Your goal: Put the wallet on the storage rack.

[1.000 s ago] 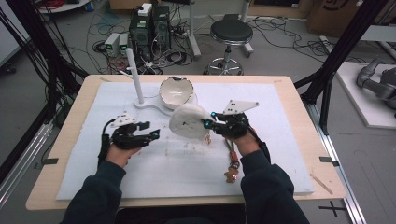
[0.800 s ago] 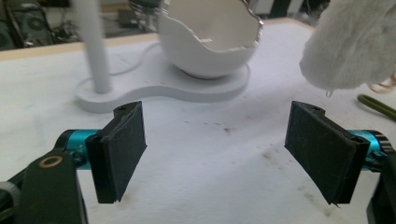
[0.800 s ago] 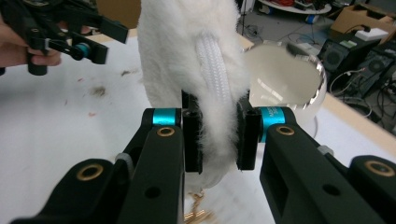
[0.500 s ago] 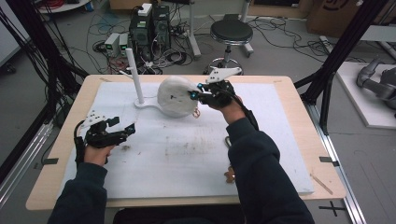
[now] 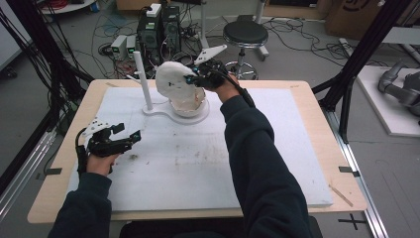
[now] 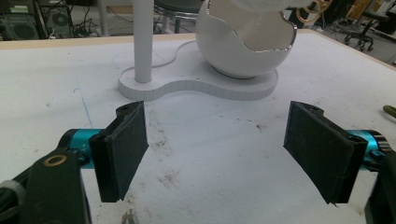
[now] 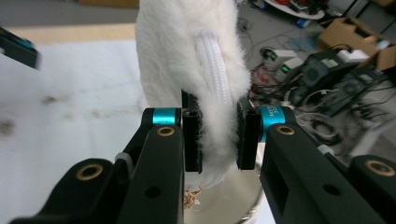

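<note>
My right gripper (image 5: 192,79) is shut on a white fluffy cloth bundle (image 5: 172,82) and holds it just above the white cracked-egg bowl (image 5: 190,105) at the back of the table. In the right gripper view the jaws pinch the fluffy cloth (image 7: 187,56) beside a thick white cord (image 7: 214,70), with the bowl's rim (image 7: 243,198) below. My left gripper (image 5: 127,136) hovers open over the near left of the white mat, holding nothing. The left gripper view shows its pads (image 6: 122,149) wide apart, facing the bowl (image 6: 245,51) on its white base (image 6: 201,84).
A white upright post (image 5: 142,82) rises from the same base (image 5: 158,110), left of the bowl. The white mat (image 5: 198,158) covers most of the wooden table (image 5: 317,114). Dirt specks mark the mat's middle. Computers, cables and a stool stand behind the table.
My right gripper carried the white bundle from the mat's middle back to above the bowl. My left gripper pulled away to the near left and stays open.
</note>
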Demonstrator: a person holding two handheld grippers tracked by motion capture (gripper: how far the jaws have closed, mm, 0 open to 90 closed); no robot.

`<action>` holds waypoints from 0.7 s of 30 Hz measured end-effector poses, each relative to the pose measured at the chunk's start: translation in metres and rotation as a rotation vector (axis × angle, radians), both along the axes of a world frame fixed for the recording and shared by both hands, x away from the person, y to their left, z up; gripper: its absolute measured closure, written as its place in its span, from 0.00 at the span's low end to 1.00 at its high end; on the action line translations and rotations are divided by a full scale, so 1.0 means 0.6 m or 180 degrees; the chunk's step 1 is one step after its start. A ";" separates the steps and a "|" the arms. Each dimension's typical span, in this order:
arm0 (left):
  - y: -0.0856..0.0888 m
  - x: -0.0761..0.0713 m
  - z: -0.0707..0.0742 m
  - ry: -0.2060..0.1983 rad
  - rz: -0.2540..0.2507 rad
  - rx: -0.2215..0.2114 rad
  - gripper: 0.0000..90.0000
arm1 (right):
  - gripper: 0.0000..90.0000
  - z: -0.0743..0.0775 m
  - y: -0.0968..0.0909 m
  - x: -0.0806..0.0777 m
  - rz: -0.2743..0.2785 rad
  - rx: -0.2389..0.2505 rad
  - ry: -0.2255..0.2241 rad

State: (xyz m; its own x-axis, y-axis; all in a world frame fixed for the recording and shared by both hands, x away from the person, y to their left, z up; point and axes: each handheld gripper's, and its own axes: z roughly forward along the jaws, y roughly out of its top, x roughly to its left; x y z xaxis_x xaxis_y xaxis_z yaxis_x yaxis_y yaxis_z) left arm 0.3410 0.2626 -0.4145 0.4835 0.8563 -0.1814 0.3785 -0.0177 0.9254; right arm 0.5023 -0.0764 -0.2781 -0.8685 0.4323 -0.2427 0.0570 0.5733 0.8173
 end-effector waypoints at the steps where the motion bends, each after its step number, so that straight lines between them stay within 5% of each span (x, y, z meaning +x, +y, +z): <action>1: 0.000 0.000 0.000 0.0000 0.0000 0.0000 0.24 | 0.86 0.000 0.000 0.000 0.0000 0.0000 0.0000; 10: 0.005 -0.003 -0.004 0.0019 0.0003 -0.0006 0.26 | 0.86 -0.026 -0.015 0.028 -0.0112 -0.0315 -0.0213; 15: 0.004 -0.004 -0.005 0.0035 -0.0009 -0.0006 0.26 | 0.86 -0.032 -0.017 0.030 -0.0144 -0.0287 -0.0161; 21: 0.005 -0.004 -0.005 0.0037 -0.0004 -0.0008 0.26 | 0.86 -0.030 -0.005 0.029 -0.0099 -0.0389 -0.0344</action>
State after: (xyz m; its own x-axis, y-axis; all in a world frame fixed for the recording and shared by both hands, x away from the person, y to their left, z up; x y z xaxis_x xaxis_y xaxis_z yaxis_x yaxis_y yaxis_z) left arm 0.3387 0.2655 -0.4175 0.4824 0.8553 -0.1892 0.3893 -0.0159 0.9210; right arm 0.5195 -0.0795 -0.2958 -0.8210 0.4202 -0.3865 -0.0083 0.6681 0.7440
